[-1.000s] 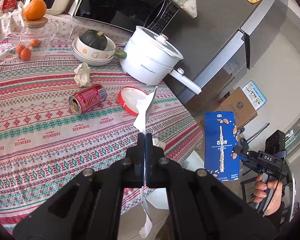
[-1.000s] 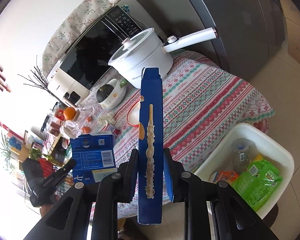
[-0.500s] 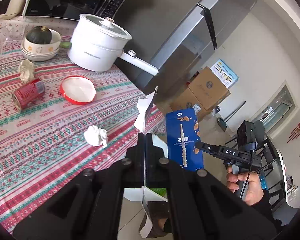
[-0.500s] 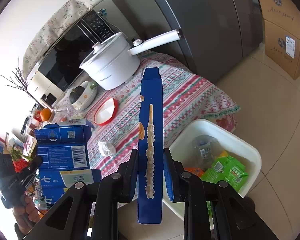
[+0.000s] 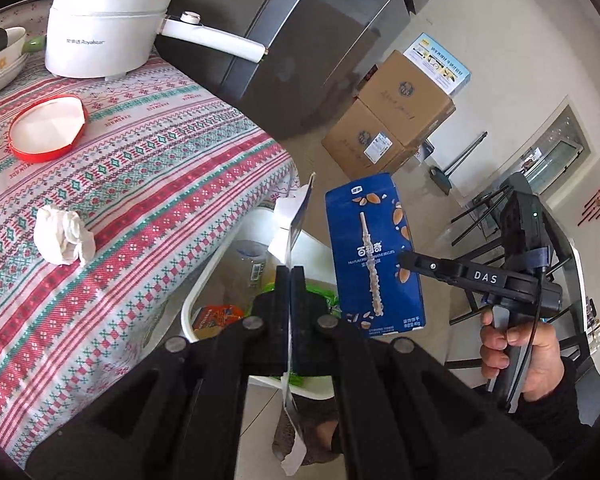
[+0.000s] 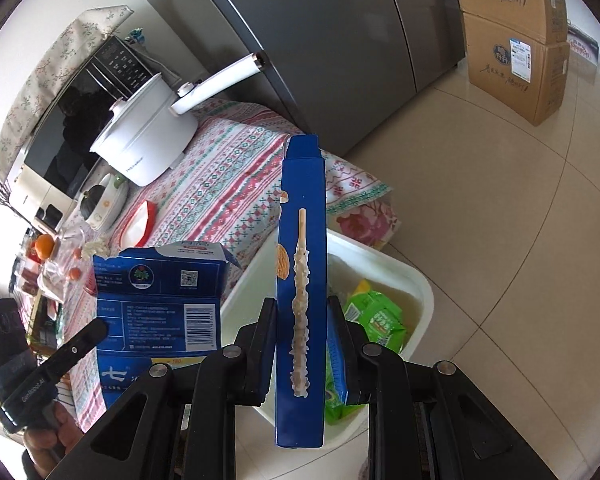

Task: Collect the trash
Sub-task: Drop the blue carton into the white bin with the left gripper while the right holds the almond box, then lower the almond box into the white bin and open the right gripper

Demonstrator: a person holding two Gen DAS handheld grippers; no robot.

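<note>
1. White plastic is forming the bin (image 6: 414, 280), which is sitting on the tiled floor (image 6: 520, 240) just beside the hanging edge of the table (image 5: 148, 184); in both wrist views it is lying below and ahead of the 2 pairs of tongs, already holding a green packet (image 6: 374, 316) and other wrappers.
2. Floor beyond the bin is looking open toward the cardboard boxes (image 6: 516, 44), so the crowding is only on the table side, where the cloth is draping down to the bin's rim.
3. Right tongs (image 6: 302, 344) are pinching the slim blue biscuit box (image 6: 302, 280) across its narrow sides, with its long axis running away from the camera and its far end reaching over the bin's near rim.
4. Left tongs (image 5: 290, 276) are pressed together on a flattened blue carton (image 6: 160, 300), seen edge-on from their own camera, hanging over the bin's table-side rim.
5. Both pieces are looking close to a drop; the right hand seems the nearer to the bin's middle, and the 2 cartons are hanging near each other, so letting go of both at once could make them clip.
6. Crumpled tissue (image 5: 64, 236) is lying on the table, not yet collected.
</note>
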